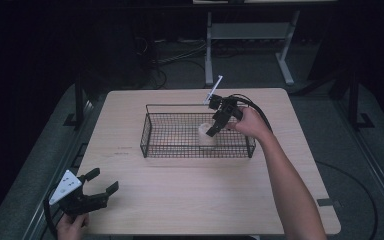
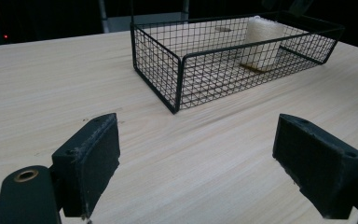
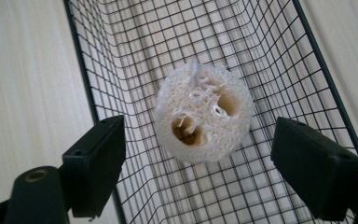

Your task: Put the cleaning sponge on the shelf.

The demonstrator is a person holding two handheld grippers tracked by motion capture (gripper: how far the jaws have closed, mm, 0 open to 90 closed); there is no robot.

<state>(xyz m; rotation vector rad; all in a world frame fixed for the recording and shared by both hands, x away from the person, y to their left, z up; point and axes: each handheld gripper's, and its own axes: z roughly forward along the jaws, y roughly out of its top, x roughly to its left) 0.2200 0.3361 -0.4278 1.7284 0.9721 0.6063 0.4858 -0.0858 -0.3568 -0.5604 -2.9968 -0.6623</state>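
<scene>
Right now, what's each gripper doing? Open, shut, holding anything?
Left gripper: open, empty, low over the table.
Right gripper: open above the loofah piece standing in the wire basket, not gripping it.

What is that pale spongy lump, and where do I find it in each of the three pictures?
High view: the loofah piece stands in the right half of the wire basket, under the right tool.
Left gripper view: upper right, inside the basket's far end.
Right gripper view: centre, seen from above.
Shared landmark: the black wire basket.
</scene>
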